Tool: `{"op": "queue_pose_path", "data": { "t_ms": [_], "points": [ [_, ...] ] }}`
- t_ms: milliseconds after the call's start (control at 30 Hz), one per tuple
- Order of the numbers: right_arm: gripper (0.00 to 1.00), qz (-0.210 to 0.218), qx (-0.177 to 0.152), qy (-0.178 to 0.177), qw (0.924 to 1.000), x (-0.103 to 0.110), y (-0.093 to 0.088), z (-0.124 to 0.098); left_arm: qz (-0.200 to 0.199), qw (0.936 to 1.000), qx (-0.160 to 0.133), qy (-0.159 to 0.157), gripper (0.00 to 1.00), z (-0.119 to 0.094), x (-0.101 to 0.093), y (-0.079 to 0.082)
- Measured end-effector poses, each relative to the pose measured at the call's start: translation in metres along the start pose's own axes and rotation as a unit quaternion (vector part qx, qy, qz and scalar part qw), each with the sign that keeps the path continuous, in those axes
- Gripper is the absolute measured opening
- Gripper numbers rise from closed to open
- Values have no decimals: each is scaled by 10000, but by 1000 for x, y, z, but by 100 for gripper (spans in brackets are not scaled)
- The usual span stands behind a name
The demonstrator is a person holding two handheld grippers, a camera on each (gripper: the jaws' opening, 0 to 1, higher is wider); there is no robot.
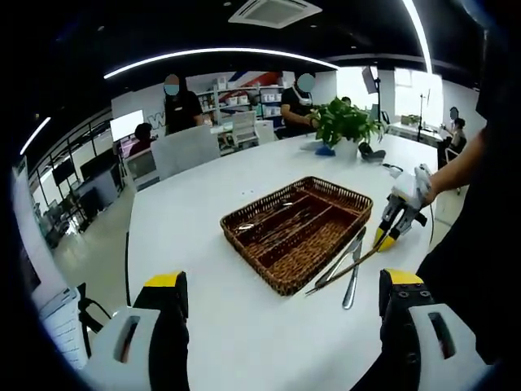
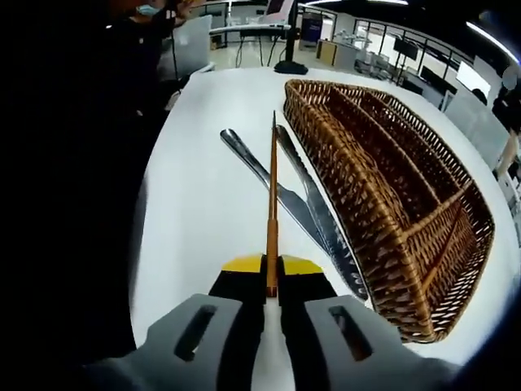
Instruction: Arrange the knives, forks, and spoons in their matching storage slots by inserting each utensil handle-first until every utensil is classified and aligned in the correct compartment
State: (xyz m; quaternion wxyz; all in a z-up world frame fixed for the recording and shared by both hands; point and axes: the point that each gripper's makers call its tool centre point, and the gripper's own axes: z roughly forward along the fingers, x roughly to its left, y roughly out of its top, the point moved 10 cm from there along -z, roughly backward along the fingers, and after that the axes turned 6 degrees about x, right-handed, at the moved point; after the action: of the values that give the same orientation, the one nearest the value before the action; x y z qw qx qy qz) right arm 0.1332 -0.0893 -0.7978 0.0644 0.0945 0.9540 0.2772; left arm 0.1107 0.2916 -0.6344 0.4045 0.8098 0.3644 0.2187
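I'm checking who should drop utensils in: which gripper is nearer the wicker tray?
The right gripper. It sits beside the wicker tray, shut on a thin wooden utensil. The left gripper is open, held back from the tray's near corner.

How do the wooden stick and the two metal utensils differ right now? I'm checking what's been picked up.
The wooden stick is clamped in the right tongs; the metal utensils lie loose on the table. The stick is thin, brown and straight; the utensils are wider, silver and crossed over each other. All sit beside the basket, outside it.
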Motion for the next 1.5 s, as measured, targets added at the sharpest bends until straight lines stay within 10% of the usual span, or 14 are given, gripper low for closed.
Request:
{"op": "queue_pose_path", "data": {
  "t_ms": [400, 867, 1500],
  "points": [
    [2, 368, -163, 201, 9990, 9, 24, -26, 45, 10000, -77, 0, 100, 2, 5, 5],
    [2, 985, -428, -607, 9924, -9, 56, -70, 90, 9997, -197, -148, 100, 14, 7, 10],
    [2, 2190, -822, -1530, 9602, -35, 71, -118, 178, 9991, -327, -205, 100, 23, 6, 23]
  ]
}}
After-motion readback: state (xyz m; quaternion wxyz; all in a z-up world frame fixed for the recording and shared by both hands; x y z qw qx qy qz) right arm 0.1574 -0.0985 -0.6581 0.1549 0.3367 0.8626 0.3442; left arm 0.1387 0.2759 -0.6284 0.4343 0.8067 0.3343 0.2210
